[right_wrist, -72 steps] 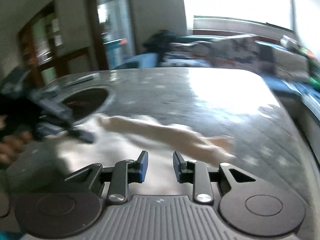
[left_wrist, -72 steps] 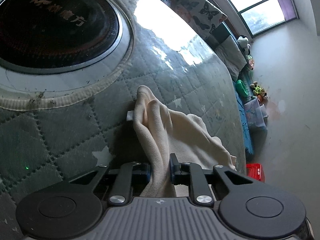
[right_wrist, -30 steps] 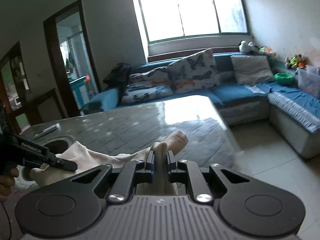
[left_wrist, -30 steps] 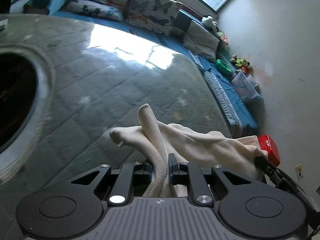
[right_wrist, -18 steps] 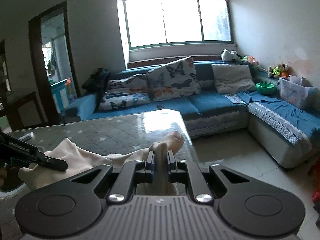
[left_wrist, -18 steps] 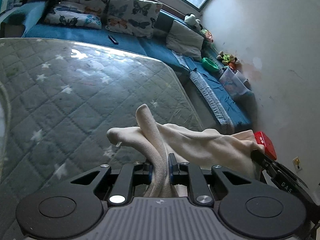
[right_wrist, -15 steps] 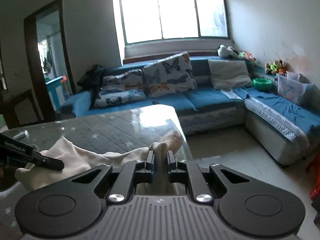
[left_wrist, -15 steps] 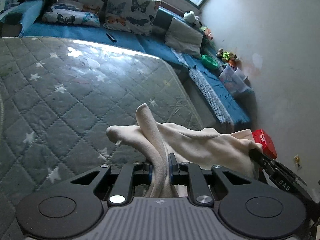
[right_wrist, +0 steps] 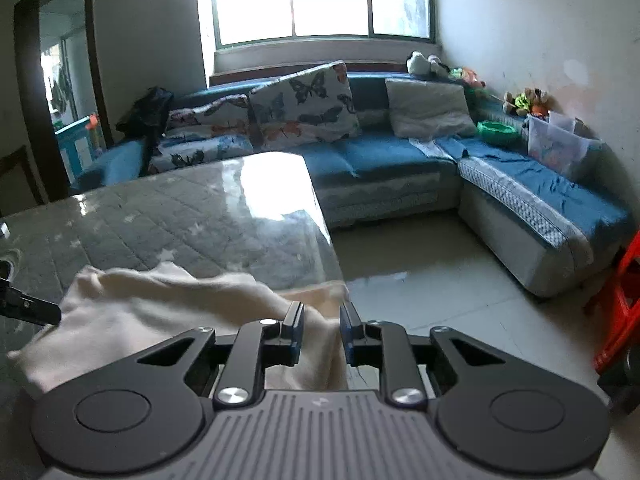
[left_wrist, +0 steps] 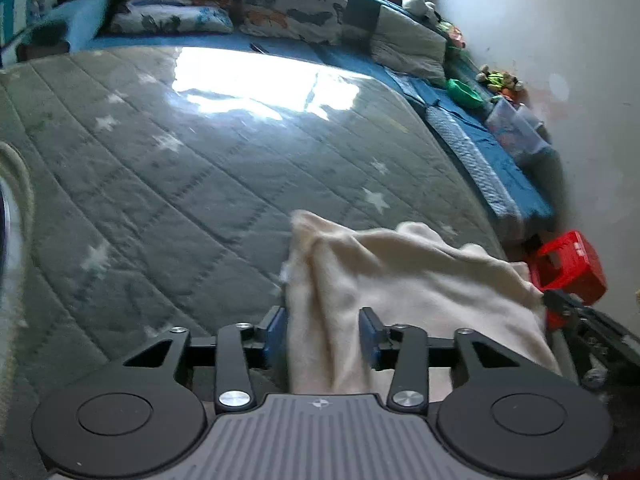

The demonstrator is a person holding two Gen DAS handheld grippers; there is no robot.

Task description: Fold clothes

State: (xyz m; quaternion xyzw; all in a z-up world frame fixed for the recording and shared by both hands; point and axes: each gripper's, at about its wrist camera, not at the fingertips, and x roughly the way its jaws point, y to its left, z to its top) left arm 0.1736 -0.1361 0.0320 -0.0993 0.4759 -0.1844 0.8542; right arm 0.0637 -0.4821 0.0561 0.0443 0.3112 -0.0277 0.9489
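Note:
A cream-coloured garment lies spread on the grey quilted table cover near its right edge. My left gripper is open, its blue pads apart on either side of the cloth's near-left edge. The garment also shows in the right wrist view. My right gripper is open, with the cloth's right corner lying between its pads at the table edge. The right gripper's tip shows at the cloth's far right corner.
A blue corner sofa with butterfly cushions stands behind the table. A red plastic stool stands on the tiled floor to the right. A round hob rim is at the table's left.
Both grippers have opened and let go of the garment. The cloth, held up bunched before, has dropped and now lies flatter on the table.

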